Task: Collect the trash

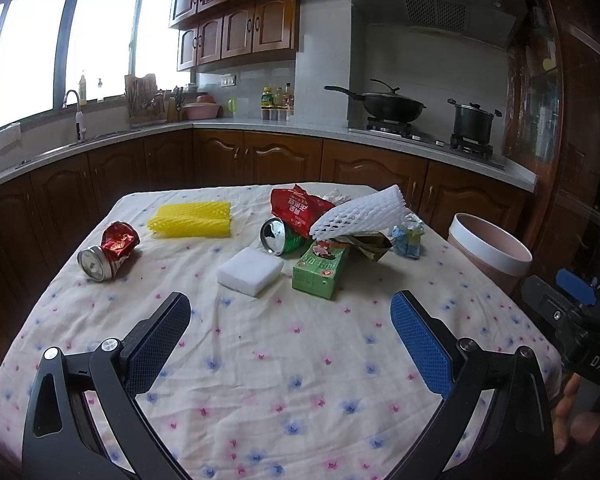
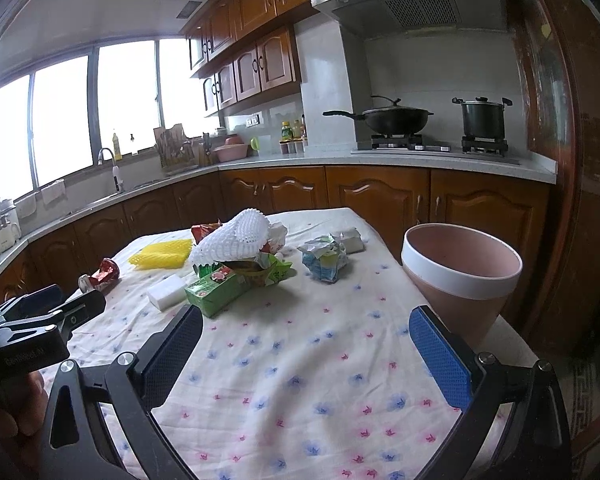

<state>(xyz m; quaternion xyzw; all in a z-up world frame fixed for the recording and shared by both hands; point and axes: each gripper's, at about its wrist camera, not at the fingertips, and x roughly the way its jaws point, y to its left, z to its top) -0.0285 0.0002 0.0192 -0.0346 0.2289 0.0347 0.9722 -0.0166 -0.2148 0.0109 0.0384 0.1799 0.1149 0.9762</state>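
Left claw wide apart, holding nothing, up over the near part of the flowery cloth. Right claw wide apart too, holding nothing, just beside the pink bin.

Trash spread over the far half of the table:
- Squashed red can on its side, far left, well apart from the rest.
- Yellow foam net flat behind it.
- White block near the middle.
- Green box just right of the block, touching the pile behind.
- Silver and green can on its side, shiny end facing front.
- Red bag behind that can.
- White foam net on top of the pile, tilted up.
- Crumpled blue and green paper on the right, near the bin.

Bin at the right edge of the table, open at the top, white band round the rim, no trash seen inside.

Kitchen counter behind, with a black pan and a pot on the stove.
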